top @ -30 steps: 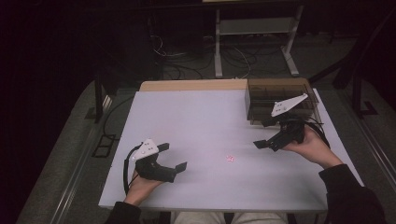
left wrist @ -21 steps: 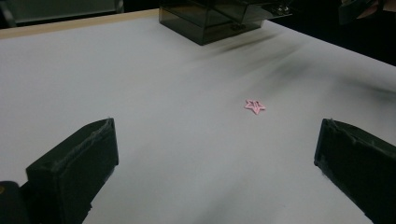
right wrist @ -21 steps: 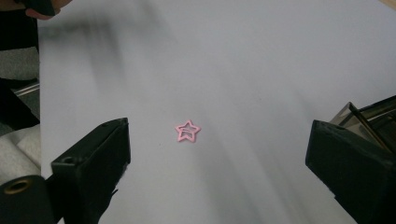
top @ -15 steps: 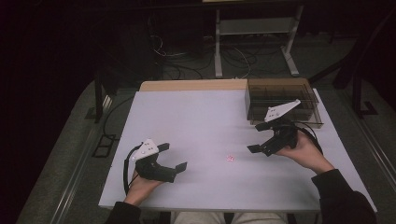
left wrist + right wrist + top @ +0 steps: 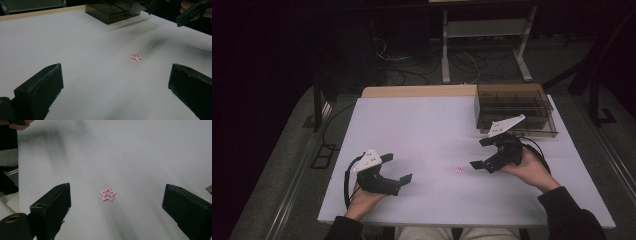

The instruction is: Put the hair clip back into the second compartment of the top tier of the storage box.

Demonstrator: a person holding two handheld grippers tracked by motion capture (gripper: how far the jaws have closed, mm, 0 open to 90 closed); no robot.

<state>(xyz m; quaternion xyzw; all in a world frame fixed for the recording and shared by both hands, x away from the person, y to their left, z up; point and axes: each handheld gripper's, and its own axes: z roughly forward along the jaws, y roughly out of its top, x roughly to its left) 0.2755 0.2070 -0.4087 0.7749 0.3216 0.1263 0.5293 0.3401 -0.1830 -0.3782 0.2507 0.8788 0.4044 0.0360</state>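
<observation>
A small pink star-shaped clip [image 5: 458, 170] lies flat on the white table [image 5: 432, 125], right of centre near the front. My right gripper [image 5: 482, 153] hovers just right of it, open, jaws pointing left at the clip. In the right gripper view the star clip [image 5: 108, 194] sits between and a little ahead of the two wide-apart jaws. My left gripper [image 5: 398, 169] rests at the front left, open and holding nothing. The left gripper view has the star clip [image 5: 136, 57] farther off, with the right gripper [image 5: 172, 11] at the top right.
A dark see-through box with compartments [image 5: 515, 109] stands at the table's back right corner, also seen as the box [image 5: 112, 10] in the left gripper view. A tan board edge [image 5: 417, 91] runs along the back. Cables and a stand lie on the floor beyond.
My right gripper has moved left and toward the front, away from the box and close to the pink star clip. The left gripper has stayed put.
</observation>
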